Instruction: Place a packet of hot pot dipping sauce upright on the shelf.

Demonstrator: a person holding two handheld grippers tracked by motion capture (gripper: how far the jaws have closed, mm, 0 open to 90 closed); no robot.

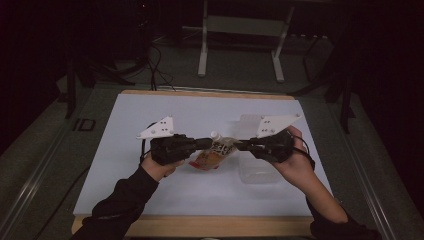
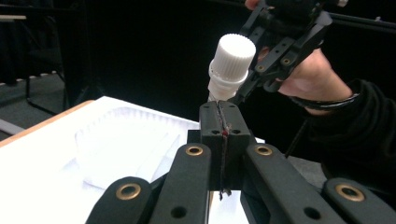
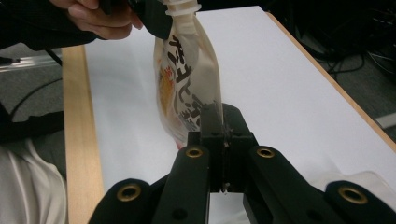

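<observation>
High view: left gripper (image 1: 204, 144) and right gripper (image 1: 243, 145) meet over the white table (image 1: 150, 190), both clamped on a spouted pouch (image 1: 216, 152) held between them; a clear tray (image 1: 257, 171) lies below the right gripper.

Left gripper view: jaws pinched on the pouch edge, white cap (image 2: 230, 59) just above.

Right gripper view: jaws closed on the pouch's side seam, pouch hanging ahead.

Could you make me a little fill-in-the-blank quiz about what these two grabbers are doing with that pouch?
1. The spouted drink pouch has a screw cap coloured ____.
2. The left gripper and the right gripper are both ____ on the pouch.
3. The clear plastic container rests on the ____ table.

Missing words: white; shut; white
</observation>
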